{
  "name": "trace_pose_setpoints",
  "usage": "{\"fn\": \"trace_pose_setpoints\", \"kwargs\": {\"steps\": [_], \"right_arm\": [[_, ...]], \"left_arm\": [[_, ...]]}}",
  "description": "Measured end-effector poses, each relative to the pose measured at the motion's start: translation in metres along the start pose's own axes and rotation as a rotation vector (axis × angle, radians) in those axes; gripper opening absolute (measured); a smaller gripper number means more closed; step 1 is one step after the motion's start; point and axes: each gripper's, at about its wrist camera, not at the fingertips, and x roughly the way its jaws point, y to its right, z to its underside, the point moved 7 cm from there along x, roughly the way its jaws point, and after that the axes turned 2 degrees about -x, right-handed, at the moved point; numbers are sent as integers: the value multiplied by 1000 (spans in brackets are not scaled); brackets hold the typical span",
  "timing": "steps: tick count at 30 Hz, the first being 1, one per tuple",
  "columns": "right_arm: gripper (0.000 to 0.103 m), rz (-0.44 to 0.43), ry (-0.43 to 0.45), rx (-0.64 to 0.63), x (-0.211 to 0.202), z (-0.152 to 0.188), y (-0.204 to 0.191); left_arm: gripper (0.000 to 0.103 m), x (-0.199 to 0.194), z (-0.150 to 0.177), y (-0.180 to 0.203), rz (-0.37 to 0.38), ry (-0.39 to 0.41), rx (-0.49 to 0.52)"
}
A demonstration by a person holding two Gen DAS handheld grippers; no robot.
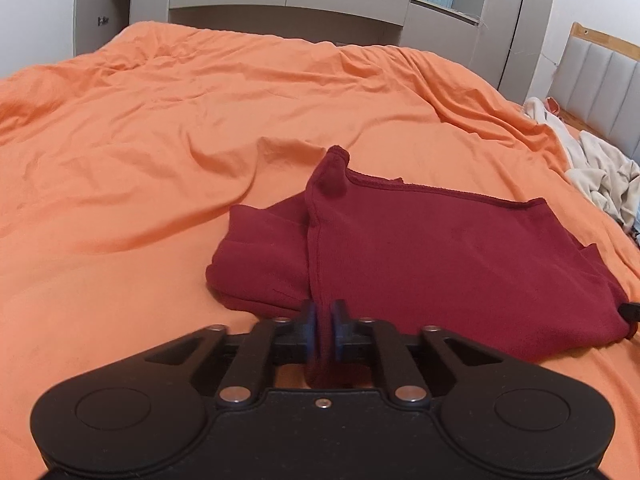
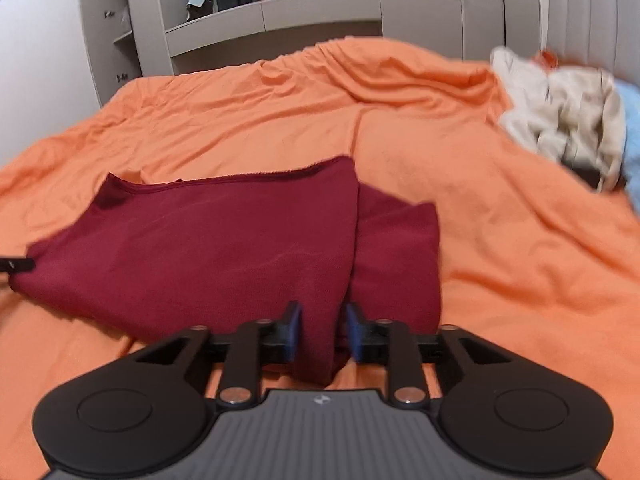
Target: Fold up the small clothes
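A dark red garment [image 1: 440,256] lies partly folded on the orange bed cover [image 1: 160,160]. My left gripper [image 1: 325,328] is shut on the garment's near left corner, with cloth pinched between its blue pads. In the right wrist view the same red garment [image 2: 208,240] spreads to the left. My right gripper [image 2: 320,336] holds the near right corner, with a thick bunch of cloth between its blue pads. The tip of the right gripper shows at the left wrist view's right edge [image 1: 630,312], and the left gripper's tip at the right wrist view's left edge [image 2: 16,265].
A heap of beige and white clothes [image 2: 560,116] with a blue item [image 2: 632,140] lies at the bed's right side by the padded headboard [image 1: 600,80]. Grey cabinets and shelves [image 1: 288,0] stand beyond the far edge of the bed.
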Motion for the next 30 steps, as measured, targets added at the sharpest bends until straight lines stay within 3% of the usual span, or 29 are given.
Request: {"fn": "trace_pose_setpoints", "kwargs": {"steps": [1,2,4,6,9,18,23,28,30], "right_arm": [[64,7,9,-18,-1,-1,-2],[70,8,22,-36,-3,-3,-6],[86,14,56,-68,-7,-8,-13],[101,27,91,-105,-9,-12,-20],[103,57,135,-153,-9,-16,-32],[103,56,196,-332,-3,-19,-81],[103,102,238,-474,5,-14,-106],[103,93,195,-481,19,-6,-110],[103,85,189,-465,21,-5,-108]], "left_arm": [[31,-2,-2,0,-11,7,4],[37,-4,-4,0,-20,18,1],[72,-9,-8,0,-25,42,-11],[89,-15,-10,-2,-35,65,-18],[103,-17,-10,-7,-57,71,-21],[102,-23,-2,-27,112,57,-176],[102,-29,6,-19,217,19,-275],[102,-32,23,-1,366,-13,-393],[102,-24,25,3,381,-31,-419]]}}
